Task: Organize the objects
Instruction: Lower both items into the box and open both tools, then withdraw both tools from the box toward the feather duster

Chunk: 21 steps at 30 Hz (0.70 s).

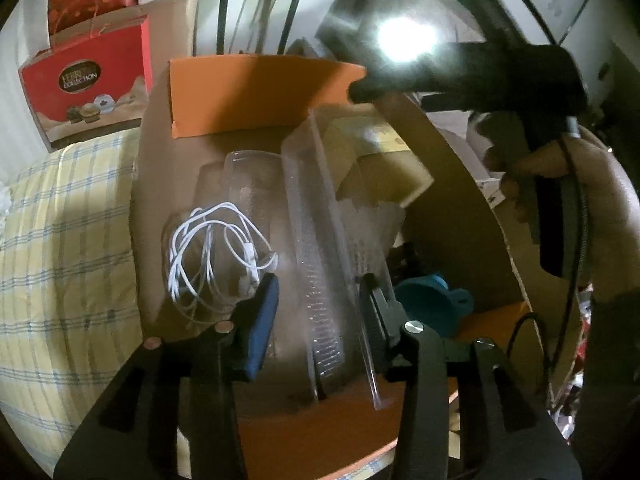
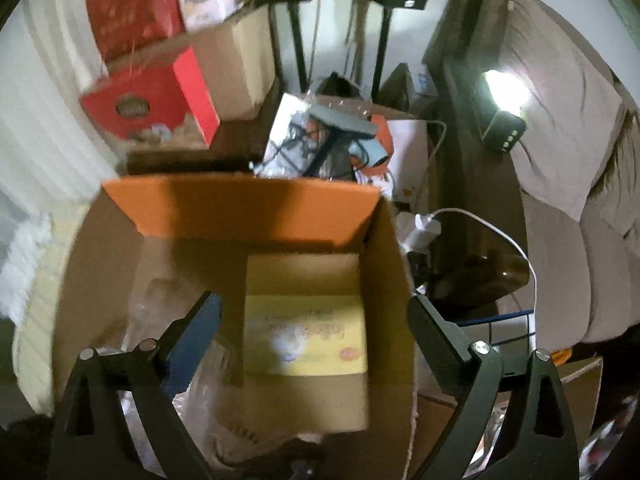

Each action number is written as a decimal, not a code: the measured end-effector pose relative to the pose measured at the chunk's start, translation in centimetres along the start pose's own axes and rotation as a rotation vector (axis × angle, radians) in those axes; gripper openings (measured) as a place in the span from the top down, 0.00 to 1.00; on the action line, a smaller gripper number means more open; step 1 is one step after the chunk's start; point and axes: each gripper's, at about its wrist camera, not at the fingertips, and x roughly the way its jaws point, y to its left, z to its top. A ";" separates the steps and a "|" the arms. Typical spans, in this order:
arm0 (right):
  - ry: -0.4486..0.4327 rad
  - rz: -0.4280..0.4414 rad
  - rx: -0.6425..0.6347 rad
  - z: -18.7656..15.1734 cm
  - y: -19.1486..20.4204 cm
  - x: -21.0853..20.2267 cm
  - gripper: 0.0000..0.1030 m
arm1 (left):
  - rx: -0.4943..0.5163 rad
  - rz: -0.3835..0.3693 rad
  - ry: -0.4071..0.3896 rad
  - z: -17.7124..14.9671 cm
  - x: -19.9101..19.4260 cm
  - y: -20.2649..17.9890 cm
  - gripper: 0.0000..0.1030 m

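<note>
Two grippers over cardboard box | left gripper spread partway around clear plastic tray inside box, not clamped | right gripper wide, empty, above yellow carton | risk: thin tray may slip or flex; earphone cable just beside could snag

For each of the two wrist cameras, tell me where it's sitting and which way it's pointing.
Left wrist: above the cardboard box, looking down at white earphones and a clear plastic tray; left gripper open, a hand holding the other tool.
Right wrist: above the same box, facing a yellow carton; right gripper open.
Shared: box, red gift box.
</note>
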 end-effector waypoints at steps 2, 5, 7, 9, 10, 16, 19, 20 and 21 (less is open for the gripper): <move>-0.021 0.022 0.017 0.0 -0.2 -1.0 0.08 | -0.004 -0.004 -0.012 0.0 -0.4 0.0 0.62; -0.036 0.055 0.049 -0.5 -0.2 -2.4 0.08 | -0.013 0.004 -0.033 0.1 -1.0 0.3 0.62; -0.050 0.064 0.048 -0.9 0.2 -3.3 0.08 | -0.015 0.007 -0.042 0.1 -1.5 0.4 0.62; -0.058 0.058 0.039 -1.4 1.0 -4.1 0.08 | -0.020 0.010 -0.050 0.2 -2.1 0.7 0.61; -0.065 0.059 0.035 -1.5 1.4 -4.4 0.08 | -0.016 0.017 -0.057 0.2 -2.6 0.9 0.60; -0.112 0.102 0.049 -2.9 3.0 -6.5 0.07 | 0.003 0.086 -0.134 -0.1 -5.5 1.7 0.27; -0.123 0.138 0.055 -3.7 3.9 -7.3 0.07 | -0.004 0.112 -0.163 -0.1 -6.8 2.7 0.18; -0.129 0.136 0.051 -3.9 4.3 -7.5 0.06 | -0.011 0.121 -0.173 -0.1 -7.3 3.2 0.15; -0.136 0.134 0.041 -4.3 4.9 -7.9 0.06 | -0.017 0.130 -0.182 -0.2 -7.8 3.6 0.12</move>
